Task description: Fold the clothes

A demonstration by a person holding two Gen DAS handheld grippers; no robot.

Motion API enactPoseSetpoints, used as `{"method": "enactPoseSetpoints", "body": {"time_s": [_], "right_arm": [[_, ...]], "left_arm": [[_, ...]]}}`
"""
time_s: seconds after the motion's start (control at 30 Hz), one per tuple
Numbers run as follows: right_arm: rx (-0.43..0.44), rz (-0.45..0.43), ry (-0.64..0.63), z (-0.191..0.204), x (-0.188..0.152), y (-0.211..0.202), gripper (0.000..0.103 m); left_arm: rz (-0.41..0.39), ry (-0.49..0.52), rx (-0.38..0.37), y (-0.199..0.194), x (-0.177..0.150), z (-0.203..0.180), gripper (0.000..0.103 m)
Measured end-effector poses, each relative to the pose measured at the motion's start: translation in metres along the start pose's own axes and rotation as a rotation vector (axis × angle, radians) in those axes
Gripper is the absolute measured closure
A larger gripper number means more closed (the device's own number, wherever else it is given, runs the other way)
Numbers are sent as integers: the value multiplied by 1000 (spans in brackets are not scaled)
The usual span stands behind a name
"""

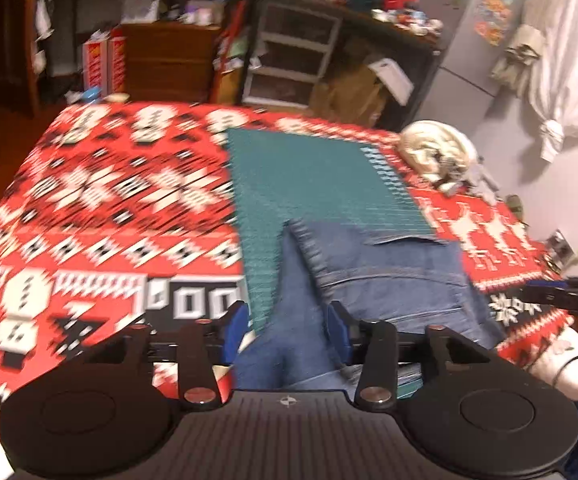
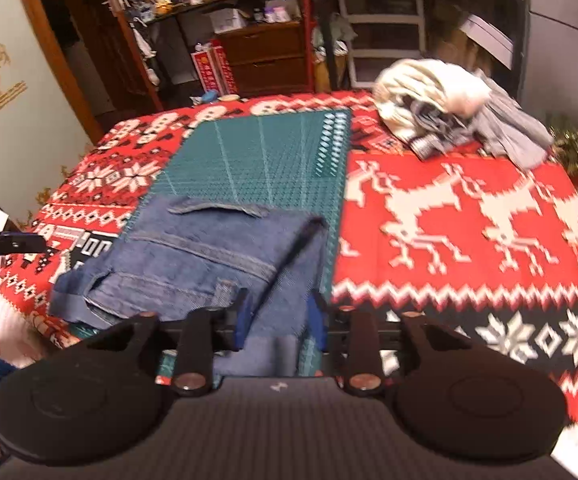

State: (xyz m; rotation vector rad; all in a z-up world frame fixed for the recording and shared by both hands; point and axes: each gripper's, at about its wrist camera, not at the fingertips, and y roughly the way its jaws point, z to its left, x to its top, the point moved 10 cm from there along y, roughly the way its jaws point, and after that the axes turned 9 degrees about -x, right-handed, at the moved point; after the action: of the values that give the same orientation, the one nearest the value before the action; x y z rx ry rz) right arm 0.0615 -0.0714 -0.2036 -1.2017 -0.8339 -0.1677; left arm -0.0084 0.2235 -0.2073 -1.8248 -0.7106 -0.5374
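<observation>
Our left fingers (image 1: 285, 322) and right fingers (image 2: 279, 314) each stand apart with denim between them, so we cannot tell if they grip. The jeans (image 2: 209, 256) lie partly folded on the green mat (image 2: 265, 156) at 12 o'clock. The clothes pile (image 2: 441, 108) at 1 o'clock looks unfolded, so most work remains.
</observation>
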Motion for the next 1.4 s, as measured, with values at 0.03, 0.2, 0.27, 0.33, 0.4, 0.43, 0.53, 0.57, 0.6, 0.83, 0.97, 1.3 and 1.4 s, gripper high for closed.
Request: {"method": "enactPoseSetpoints", "body": {"time_s": [0.03, 0.2, 0.27, 0.33, 0.4, 0.43, 0.53, 0.57, 0.6, 0.83, 0.97, 1.3, 1.4], "right_arm": [[15, 0, -17, 6, 3, 2, 61], [55, -1, -74, 33, 16, 18, 59], [60, -4, -89, 41, 22, 26, 60], [56, -15, -110, 50, 28, 37, 64], [60, -13, -114, 56, 31, 48, 79], [62, -9, -115, 59, 31, 54, 80], [58, 2, -142, 68, 28, 71, 81], [55, 6, -157, 71, 26, 77, 81], [50, 16, -169, 72, 22, 82, 81], [67, 51, -145, 67, -4, 100, 82], [101, 53, -68, 59, -6, 100, 83], [95, -14, 211, -3, 25, 75, 76], [101, -9, 337, -29, 32, 84, 76]], "left_arm": [[-1, 16, -15, 4, 3, -8, 56], [8, 123, -48, 39, 16, -41, 62], [22, 138, -73, 56, 20, -50, 69], [37, 148, -98, 73, 22, -58, 78], [53, 173, -104, 89, 22, -64, 83], [62, 184, -113, 97, 22, -67, 86], [89, 180, -139, 115, 16, -70, 91], [96, 182, -143, 119, 14, -71, 92], [100, 197, -137, 122, 12, -71, 94], [121, 209, -124, 132, -7, -60, 95], [109, 150, -146, 132, -6, -55, 96], [19, -7, -127, 99, 39, -25, 76], [22, -71, -86, 105, 51, 2, 76]]}}
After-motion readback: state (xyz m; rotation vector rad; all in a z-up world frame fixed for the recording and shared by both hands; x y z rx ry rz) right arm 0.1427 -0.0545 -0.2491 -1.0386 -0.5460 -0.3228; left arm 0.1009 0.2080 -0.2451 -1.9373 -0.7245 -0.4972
